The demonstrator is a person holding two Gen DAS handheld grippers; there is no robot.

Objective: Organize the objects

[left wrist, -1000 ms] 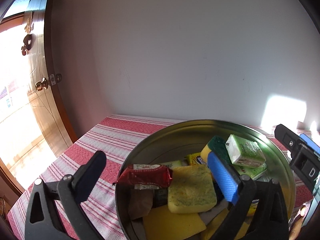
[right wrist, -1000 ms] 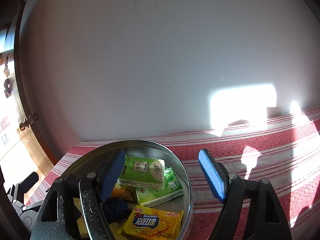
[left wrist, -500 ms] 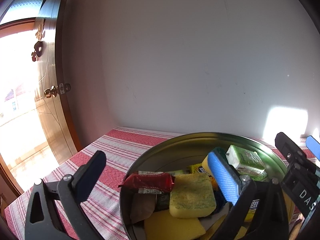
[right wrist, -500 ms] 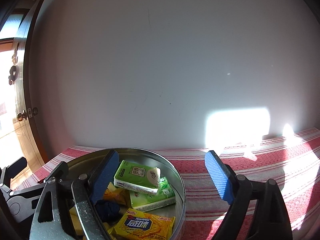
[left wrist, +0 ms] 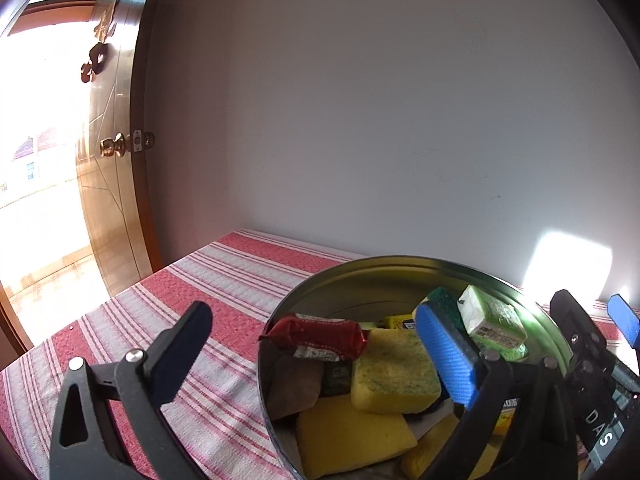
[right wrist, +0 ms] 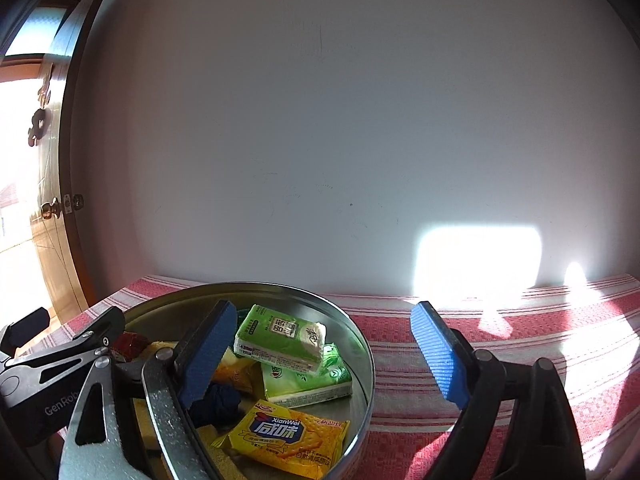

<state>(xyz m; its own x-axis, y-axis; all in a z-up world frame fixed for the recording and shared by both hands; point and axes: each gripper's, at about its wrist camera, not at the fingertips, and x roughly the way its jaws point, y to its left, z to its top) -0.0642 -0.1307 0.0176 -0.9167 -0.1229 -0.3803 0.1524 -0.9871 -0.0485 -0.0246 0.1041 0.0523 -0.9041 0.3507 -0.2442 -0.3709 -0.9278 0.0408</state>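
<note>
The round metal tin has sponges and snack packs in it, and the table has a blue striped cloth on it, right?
Almost. The cloth is red and white striped, not blue; the right wrist view shows it plainly. Only the gripper pads are blue. The rest holds: the round metal tin has yellow sponges and snack packs like the yellow cracker pack in it.
</note>
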